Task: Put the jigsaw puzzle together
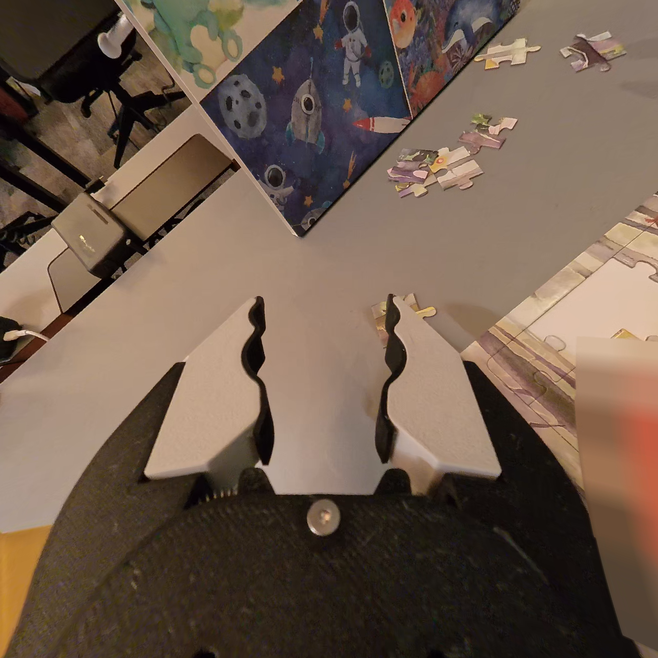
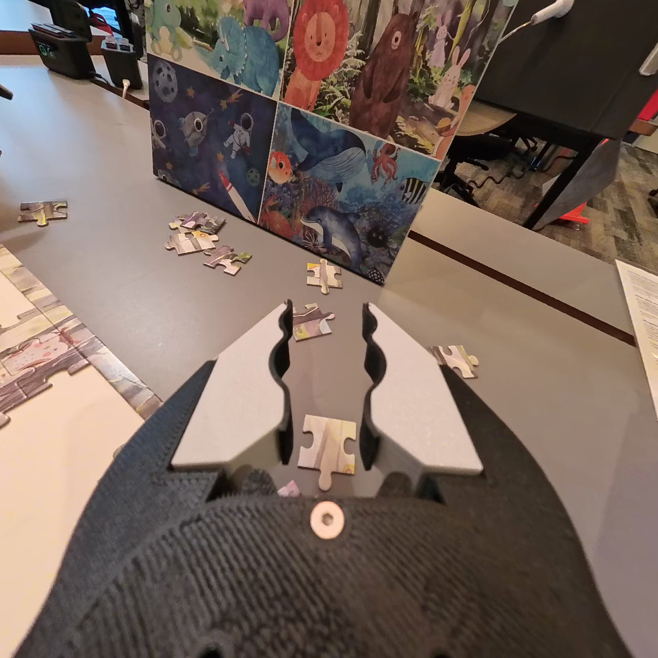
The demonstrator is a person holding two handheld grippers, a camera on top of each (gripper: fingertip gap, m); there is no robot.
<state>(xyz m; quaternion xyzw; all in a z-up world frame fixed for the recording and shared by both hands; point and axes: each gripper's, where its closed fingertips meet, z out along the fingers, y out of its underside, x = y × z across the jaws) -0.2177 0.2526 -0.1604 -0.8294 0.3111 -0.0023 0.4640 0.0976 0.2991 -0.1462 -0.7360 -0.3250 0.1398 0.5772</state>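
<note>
Between the spread fingers of the right hand-held gripper (image 2: pixel 327 309), a pale puzzle piece (image 2: pixel 327 451) lies on the table (image 2: pixel 498 409), ungrasped; next, likely a lowering and pinch. Left hand-held gripper (image 1: pixel 324 302) hangs released, empty, near the part-built puzzle (image 1: pixel 534 374).

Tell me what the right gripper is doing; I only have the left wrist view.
Observer: The right gripper is open above the grey table, holding nothing.
Operator: Name the nearest piece.
Observer: A pale piece lies flat on the table between its fingers, ungripped.
Operator: Report what is on its right side.
Observer: Another loose piece lies beside the right finger, partly hidden by it.
</note>
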